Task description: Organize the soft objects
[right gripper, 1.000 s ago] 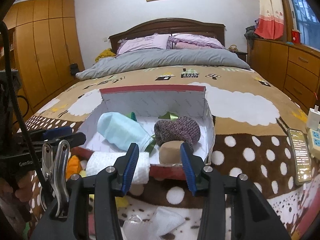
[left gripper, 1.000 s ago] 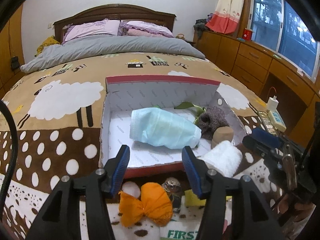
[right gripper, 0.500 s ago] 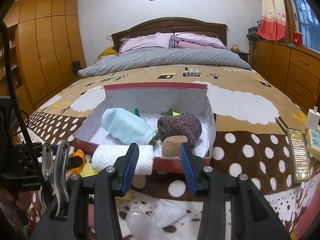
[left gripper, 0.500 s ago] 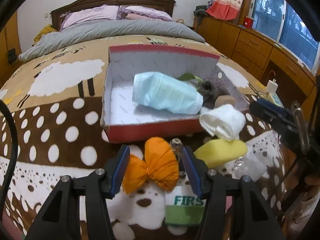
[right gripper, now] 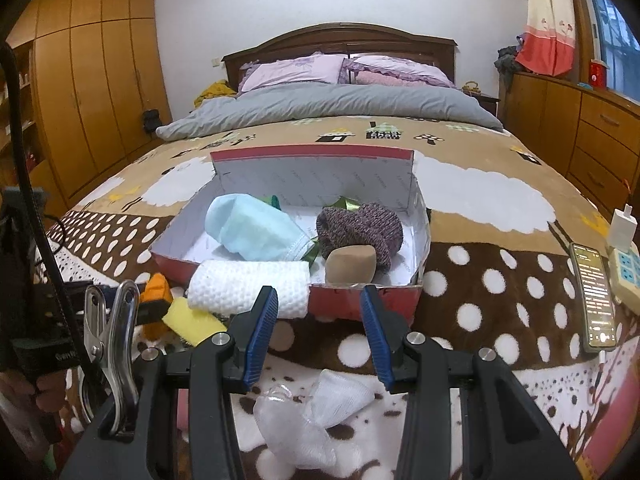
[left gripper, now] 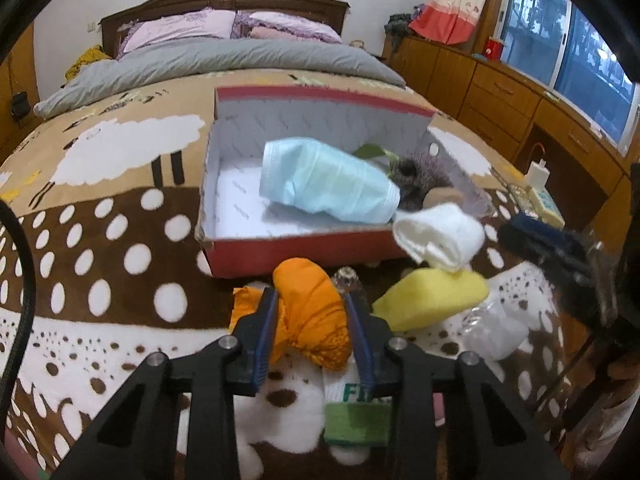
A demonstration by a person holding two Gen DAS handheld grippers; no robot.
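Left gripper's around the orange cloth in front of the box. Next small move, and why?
Probably lift it and carry it forward over the red box. The left gripper has its pads pressed against both sides of the orange cloth, which still lies on the blanket, and the box floor is bare on the left side.

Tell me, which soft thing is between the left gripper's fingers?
The orange cloth bundle: the left gripper clamps it. The yellow sponge and white towel lie untouched.

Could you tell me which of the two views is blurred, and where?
Left wrist view: motion-smeared, the pale blue fabric bundle and red cardboard box are soft. Right wrist view: sharp, the white knitted towel roll shows its weave; fisheye bends both.
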